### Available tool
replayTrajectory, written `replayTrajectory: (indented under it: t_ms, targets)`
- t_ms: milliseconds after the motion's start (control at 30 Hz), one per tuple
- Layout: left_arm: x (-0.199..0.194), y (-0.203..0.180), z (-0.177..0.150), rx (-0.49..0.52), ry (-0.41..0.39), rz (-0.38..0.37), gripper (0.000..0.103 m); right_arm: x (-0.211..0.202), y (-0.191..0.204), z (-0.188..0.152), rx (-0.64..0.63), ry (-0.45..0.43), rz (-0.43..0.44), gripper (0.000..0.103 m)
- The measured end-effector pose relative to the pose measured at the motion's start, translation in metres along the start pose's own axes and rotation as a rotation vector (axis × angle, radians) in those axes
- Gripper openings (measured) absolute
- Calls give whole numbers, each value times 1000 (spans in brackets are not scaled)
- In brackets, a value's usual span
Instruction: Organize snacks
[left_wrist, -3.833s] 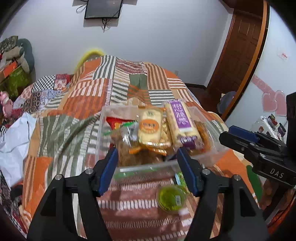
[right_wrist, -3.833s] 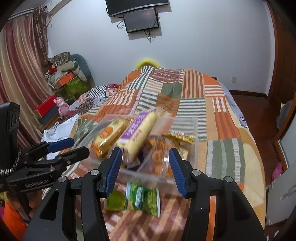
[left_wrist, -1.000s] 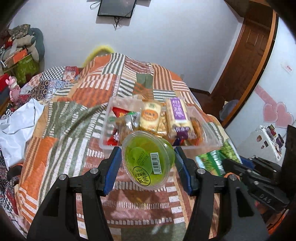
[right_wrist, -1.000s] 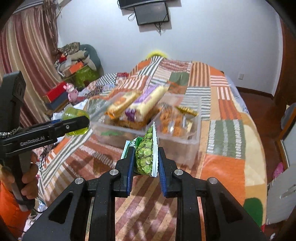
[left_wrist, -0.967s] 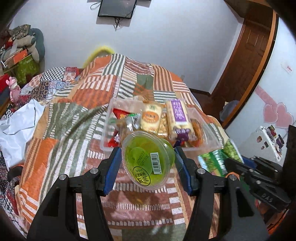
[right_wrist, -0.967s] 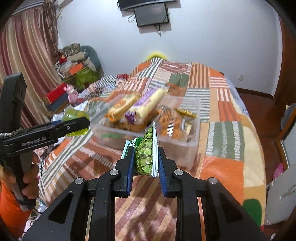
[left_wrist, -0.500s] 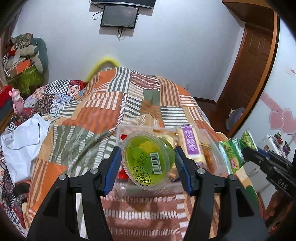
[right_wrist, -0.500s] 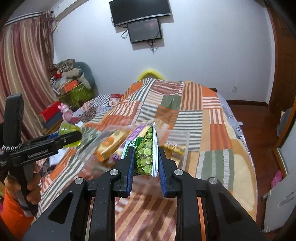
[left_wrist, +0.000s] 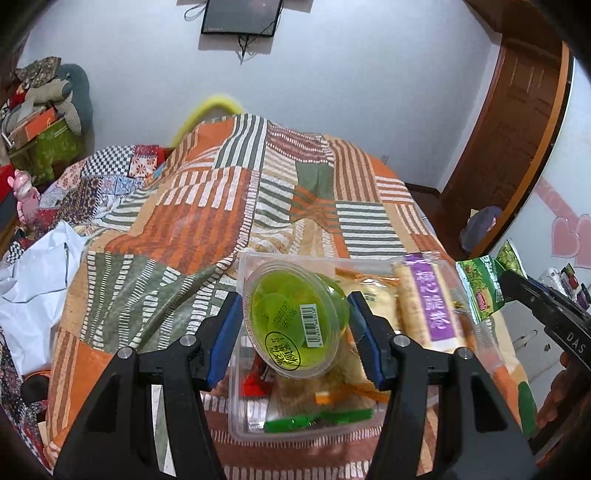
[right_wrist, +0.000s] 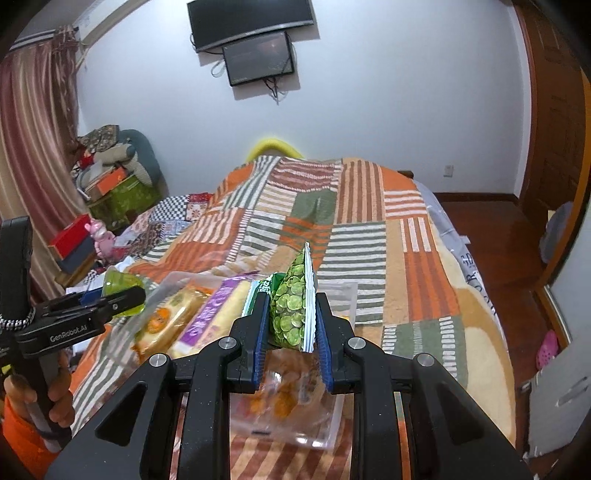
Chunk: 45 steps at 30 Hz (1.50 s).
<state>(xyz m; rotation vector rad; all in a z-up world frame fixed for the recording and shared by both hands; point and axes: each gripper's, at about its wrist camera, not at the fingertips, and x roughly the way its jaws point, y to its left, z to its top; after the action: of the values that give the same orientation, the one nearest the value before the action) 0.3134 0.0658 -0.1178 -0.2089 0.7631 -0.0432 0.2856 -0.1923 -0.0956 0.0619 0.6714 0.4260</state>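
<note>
I have the green jelly cup (left_wrist: 295, 317) pinched between the blue pads of my left gripper (left_wrist: 295, 325), its sealed lid with the barcode sticker tilted toward the camera. It hangs over the left part of the clear plastic snack box (left_wrist: 236, 402), above the snacks in it. In the right wrist view the same cup shows as a pale green lump (right_wrist: 120, 282) at the tip of that gripper, on the far left.

My right gripper (right_wrist: 290, 325) is closed narrow on the green pea packet (right_wrist: 293, 306), which stands on edge between the pads, sealed seam up. It is held above the near end of the box (right_wrist: 347, 291). From the left camera the packet (left_wrist: 480, 288) sits off the box's right side, gripped by the black fingers there.

Inside the box I see a long purple-labelled pack (left_wrist: 430, 306) on the right, a yellow-orange wrapped pack (right_wrist: 166, 317) beside it, a red wrapper (left_wrist: 253, 384) near the left wall and a green wrapper (left_wrist: 314, 422) along the near wall. Orange snacks in clear wrap (right_wrist: 284, 391) lie under my right jaws.

The box rests on a striped orange, green and white patchwork blanket (left_wrist: 207, 206) over the bed. Two dark screens (right_wrist: 255, 37) hang on the far wall, a curtain (right_wrist: 29, 147) is far left, and a wooden door (left_wrist: 517, 140) is on the right.
</note>
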Motion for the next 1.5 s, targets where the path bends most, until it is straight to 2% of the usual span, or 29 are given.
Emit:
replayTrajectory:
  t_ms: [367,567,600,800,1067,1367,1500]
  targets:
    - [30,7,1,-7,42,3,58,29,-2,3,40,60,21,21]
    - [31,12,2,-26,57,-25,60,39,2,-4,16,112,12,25]
    - [31,12,2,-31,61,-29,64,39,0,-4,23,123,22,25]
    - [19,12,3,-28,45,-27,67,29,-2,-5,11,121,11,30]
    - [-24,3,-1,-4,-7,-24,67,-9,5,-4,-4,70,15,32]
    - [-113,-22,-10,56,-155,-44,67,-75,24,-4,-52,-40,31,33]
    - [-155,-38,-20,97,-236,-41,78,-110,34,-6,-58,-110,43,43]
